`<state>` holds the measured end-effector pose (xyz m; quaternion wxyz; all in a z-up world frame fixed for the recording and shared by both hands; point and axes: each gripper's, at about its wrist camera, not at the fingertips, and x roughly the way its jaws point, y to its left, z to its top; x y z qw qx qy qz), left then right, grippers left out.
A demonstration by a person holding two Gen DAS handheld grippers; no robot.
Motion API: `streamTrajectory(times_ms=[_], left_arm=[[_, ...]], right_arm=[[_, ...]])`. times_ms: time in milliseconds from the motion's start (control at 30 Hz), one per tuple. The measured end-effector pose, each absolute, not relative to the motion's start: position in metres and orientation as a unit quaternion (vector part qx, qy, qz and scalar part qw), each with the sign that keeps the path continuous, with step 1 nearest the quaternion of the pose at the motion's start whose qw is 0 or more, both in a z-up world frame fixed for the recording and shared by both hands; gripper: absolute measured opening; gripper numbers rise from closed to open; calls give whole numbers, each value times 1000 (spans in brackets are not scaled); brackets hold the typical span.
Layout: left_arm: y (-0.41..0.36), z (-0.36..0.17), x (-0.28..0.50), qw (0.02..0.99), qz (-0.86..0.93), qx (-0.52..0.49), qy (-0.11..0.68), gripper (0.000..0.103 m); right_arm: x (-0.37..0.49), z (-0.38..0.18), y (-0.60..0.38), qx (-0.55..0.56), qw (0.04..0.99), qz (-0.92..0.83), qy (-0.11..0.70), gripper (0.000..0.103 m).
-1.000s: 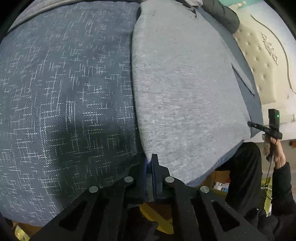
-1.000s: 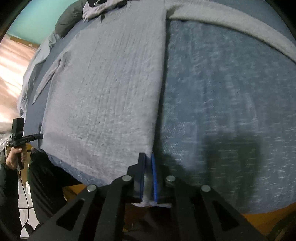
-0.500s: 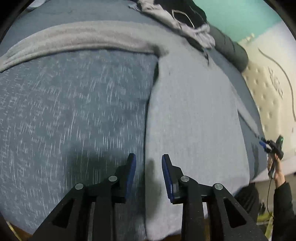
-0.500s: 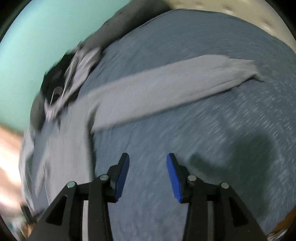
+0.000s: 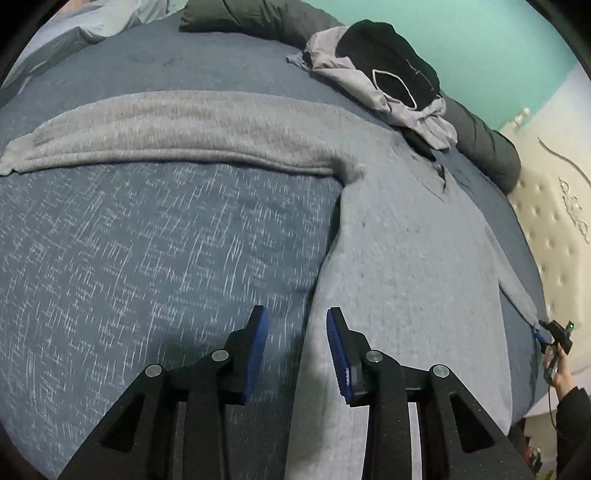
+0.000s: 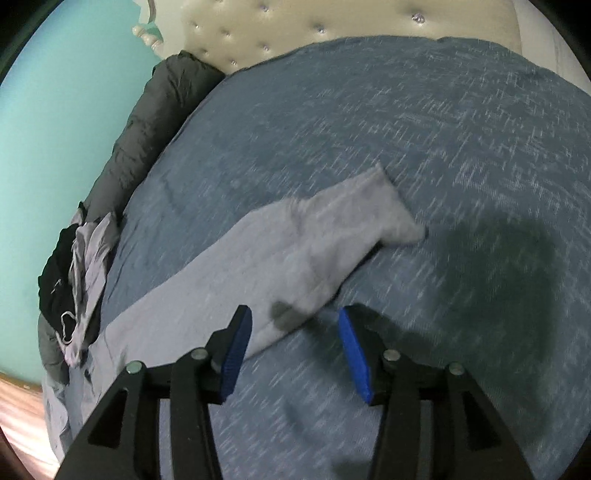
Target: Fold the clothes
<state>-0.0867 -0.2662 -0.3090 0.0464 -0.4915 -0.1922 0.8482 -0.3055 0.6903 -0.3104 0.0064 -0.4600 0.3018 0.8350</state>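
Note:
A grey long-sleeved sweater (image 5: 399,266) lies flat on the blue bedspread (image 5: 147,258). One sleeve (image 5: 177,129) stretches out to the left across the bed. My left gripper (image 5: 295,350) is open and empty, hovering over the sweater's left side edge near the hem. In the right wrist view the other sleeve (image 6: 295,254) lies spread on the bedspread (image 6: 443,147), its cuff pointing to the far right. My right gripper (image 6: 293,339) is open and empty just above that sleeve's lower edge.
A pile of black and grey clothes (image 5: 388,77) lies at the far edge by a dark rolled quilt (image 5: 480,144). A cream tufted headboard (image 6: 332,26) backs the bed. The other gripper and hand show at the right edge (image 5: 557,339).
Both grippers were shut on the sweater's hem corners a second ago. They have let go, opened, and lifted. The right one has swung toward the outstretched sleeve.

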Motion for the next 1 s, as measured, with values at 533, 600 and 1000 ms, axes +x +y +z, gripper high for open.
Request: streamTrajectory(times_ms=[533,600,1000], left_arm=[[-255,-318,-96,9,867,-445,-222,56],[-251,-318,-94,11,870,-442,-218,56],[-240,-320,-85,32,869,-447,-210,56]], right_arm=[[-319,-275,686,-395,-17,884,250,10],[-320,-255,686,-378,-27,893,243,10],[-367,-157,647,-314,-61,927,195,9]])
